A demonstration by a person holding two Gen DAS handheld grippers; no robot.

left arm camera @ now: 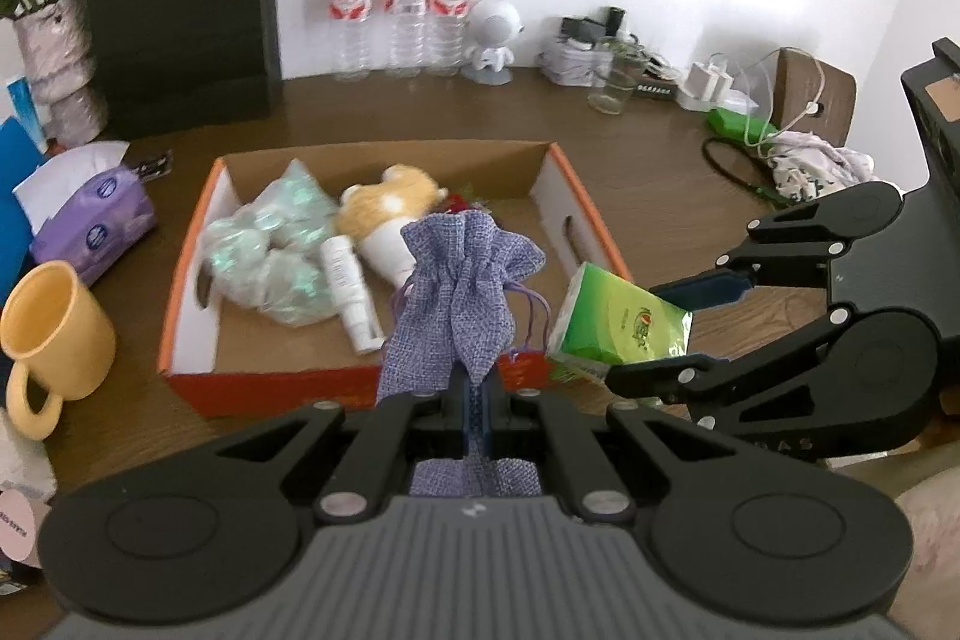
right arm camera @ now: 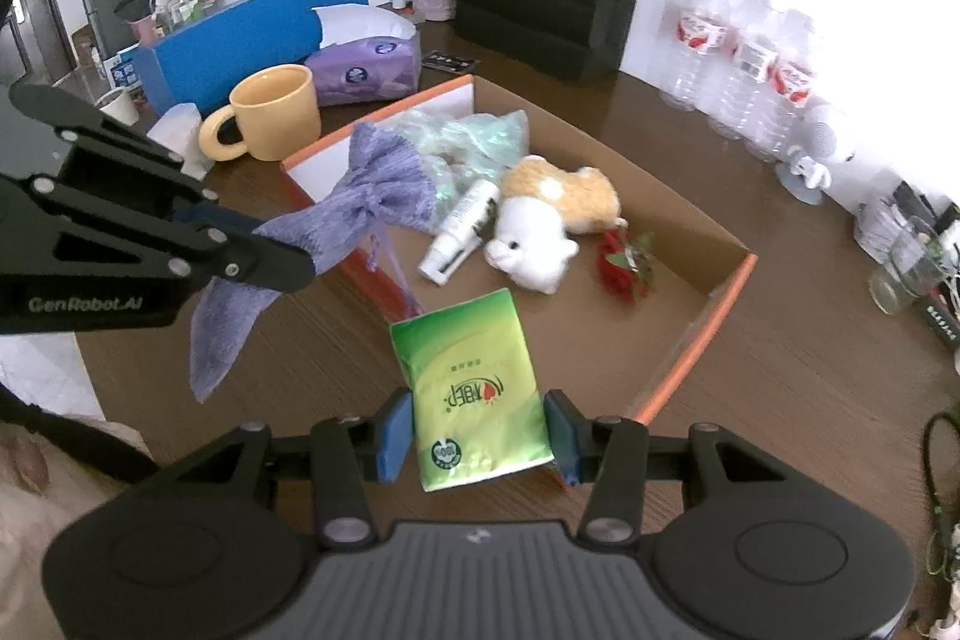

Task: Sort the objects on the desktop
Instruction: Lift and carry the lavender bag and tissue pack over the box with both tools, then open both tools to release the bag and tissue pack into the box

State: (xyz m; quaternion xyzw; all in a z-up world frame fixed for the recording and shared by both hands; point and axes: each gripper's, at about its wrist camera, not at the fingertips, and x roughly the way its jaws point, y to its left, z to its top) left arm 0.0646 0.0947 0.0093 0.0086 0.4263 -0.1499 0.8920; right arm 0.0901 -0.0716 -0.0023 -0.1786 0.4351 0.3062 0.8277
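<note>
Pinched between the closed blue pads of the left gripper (left arm camera: 478, 400) is a purple drawstring pouch (left arm camera: 462, 292), held by a narrow fold of fabric near its lower half, with the gathered neck and cords hanging free ahead of the fingers and over the near wall of the cardboard tray (left arm camera: 198, 388). Beside it, to the right, the right gripper (right arm camera: 478, 436) clamps a green tissue packet (right arm camera: 474, 388) across its width, its pads set wide on the packet's two long edges, with the packet's far end over the tray's near corner. Both items are off the table and poised at the tray's near rim rather than inside it. Already in the tray, ahead of both grippers, lie a plush toy (right arm camera: 552, 214), a white tube (right arm camera: 462, 226), a bag of pale green items (left arm camera: 270, 250) and a red artificial flower (right arm camera: 624, 262). Risks, as judged: the pouch is gripped on loose cloth only, so it could slip or swing, and its cords could catch on the rim; if let go here, either item could land on the wall and tip outward onto the table. The two grippers stand close together, so a converging move could bring them into contact. Both are held level to slightly nose-down, pointing forward over the tray. A yellow mug (left arm camera: 54, 334) stands well left of the left gripper.
</note>
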